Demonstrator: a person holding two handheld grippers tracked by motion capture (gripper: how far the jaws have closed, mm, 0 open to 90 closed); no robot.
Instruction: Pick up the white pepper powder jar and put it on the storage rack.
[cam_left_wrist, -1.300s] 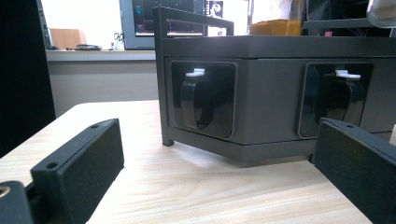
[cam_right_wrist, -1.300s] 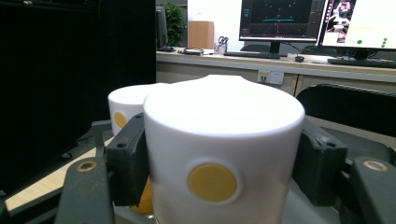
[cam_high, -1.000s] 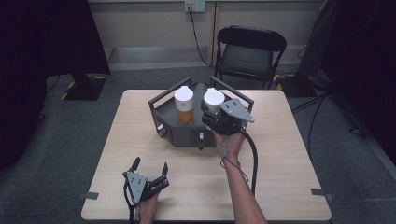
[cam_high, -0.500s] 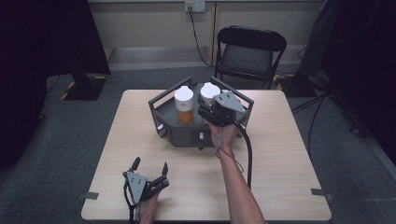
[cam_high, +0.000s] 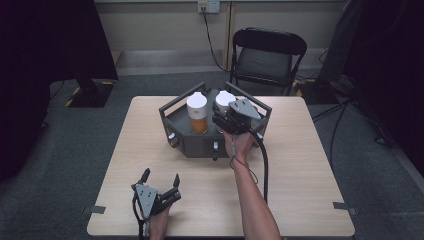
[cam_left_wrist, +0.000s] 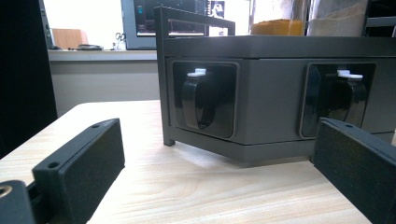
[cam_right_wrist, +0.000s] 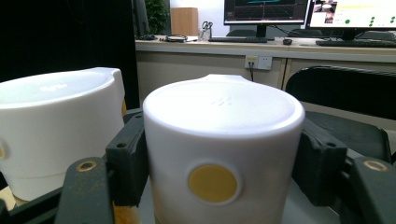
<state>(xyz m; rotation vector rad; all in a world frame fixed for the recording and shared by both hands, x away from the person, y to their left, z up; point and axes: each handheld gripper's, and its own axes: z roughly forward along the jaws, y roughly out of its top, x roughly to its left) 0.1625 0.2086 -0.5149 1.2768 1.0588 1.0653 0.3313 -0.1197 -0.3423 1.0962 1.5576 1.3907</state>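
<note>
Black folding chair (cam_high: 268, 55) behind wooden table (cam_high: 310, 165)

A black folding chair (cam_high: 270, 55) stands behind the wooden table (cam_high: 310, 170). A wall socket (cam_high: 208, 6) with a cable is above it. Two monitors (cam_right_wrist: 266, 10) stand on a far desk.

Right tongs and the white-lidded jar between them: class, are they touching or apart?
Touching. The right gripper view shows both black jaws of the right tongs pressed flat against the sides of the jar's white lid, with no gap on either side.
</note>
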